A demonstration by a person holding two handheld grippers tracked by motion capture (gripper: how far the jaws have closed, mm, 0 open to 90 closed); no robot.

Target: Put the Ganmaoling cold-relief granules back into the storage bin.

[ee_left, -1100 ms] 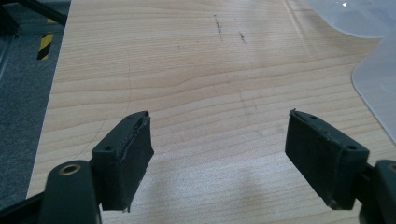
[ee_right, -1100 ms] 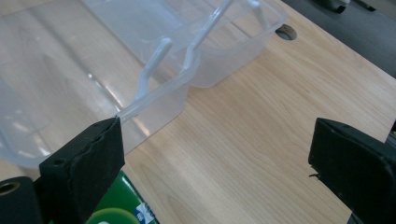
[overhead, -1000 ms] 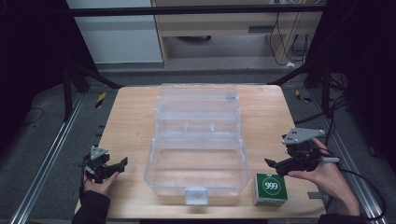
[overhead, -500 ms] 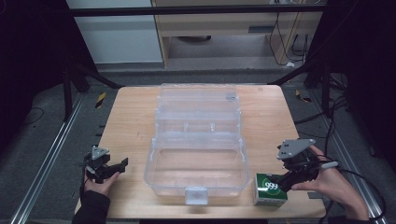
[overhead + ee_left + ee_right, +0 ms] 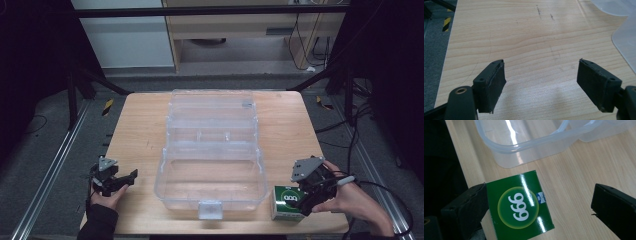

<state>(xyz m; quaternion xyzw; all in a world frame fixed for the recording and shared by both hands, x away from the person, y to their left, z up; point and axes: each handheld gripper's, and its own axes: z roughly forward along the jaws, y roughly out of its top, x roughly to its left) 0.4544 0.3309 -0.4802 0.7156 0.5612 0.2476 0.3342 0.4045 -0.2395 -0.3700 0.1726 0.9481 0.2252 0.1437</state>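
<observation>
A green box (image 5: pixel 286 202) printed with 999 in white lies on the wooden table (image 5: pixel 140 130) near the front edge, right of a clear plastic case (image 5: pixel 210 150). My right gripper (image 5: pixel 304 199) hangs over it, and its jaws have just been opening. In the right gripper view the green box (image 5: pixel 519 205) lies between the wide-apart jaws of my right gripper (image 5: pixel 540 195), against the left one and well apart from the right one. My left gripper (image 5: pixel 127 177) rests at the table's front left, open. In the left gripper view that gripper (image 5: pixel 540 67) has bare wood between its jaws.
The clear case stands open in the table's middle, its lid folded back toward the far side. Its front corner (image 5: pixel 524 145) sits just beyond the green box. Its edge (image 5: pixel 626 42) shows ahead and right of the left gripper. Dark floor and metal rails surround the table.
My right gripper has come down and to the left, from beside the green box to over it, with its jaws wider. The left gripper has stayed put.
</observation>
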